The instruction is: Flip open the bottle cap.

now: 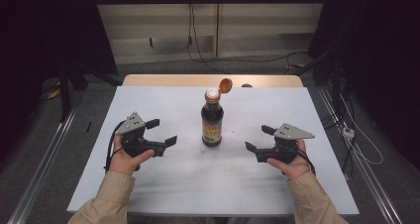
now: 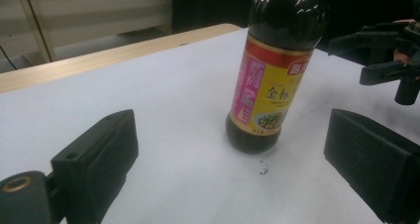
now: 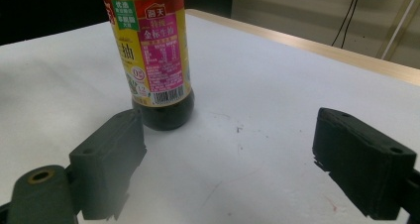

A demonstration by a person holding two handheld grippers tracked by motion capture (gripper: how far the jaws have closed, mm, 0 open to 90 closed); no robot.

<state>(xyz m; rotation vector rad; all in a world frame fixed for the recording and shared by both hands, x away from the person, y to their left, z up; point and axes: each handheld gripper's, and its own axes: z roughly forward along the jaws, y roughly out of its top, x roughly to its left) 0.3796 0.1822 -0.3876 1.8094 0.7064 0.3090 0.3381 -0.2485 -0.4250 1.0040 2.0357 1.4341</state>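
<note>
1. The soy sauce bottle [image 1: 212, 117] stands upright at the centre of the high view on the white bench [image 1: 148, 189], its long axis vertical and its orange flip cap [image 1: 226, 85] hinged open.
2. The left gripper [image 1: 162, 133], at lower left, has its jaws spread wide and empty, aimed at the bottle.
3. The right gripper [image 1: 259, 138], at lower right, is likewise agape and holds nothing.
4. The bottle lies between the two grippers, apart from both and about equally near each, so neither hand looks favoured.
</note>
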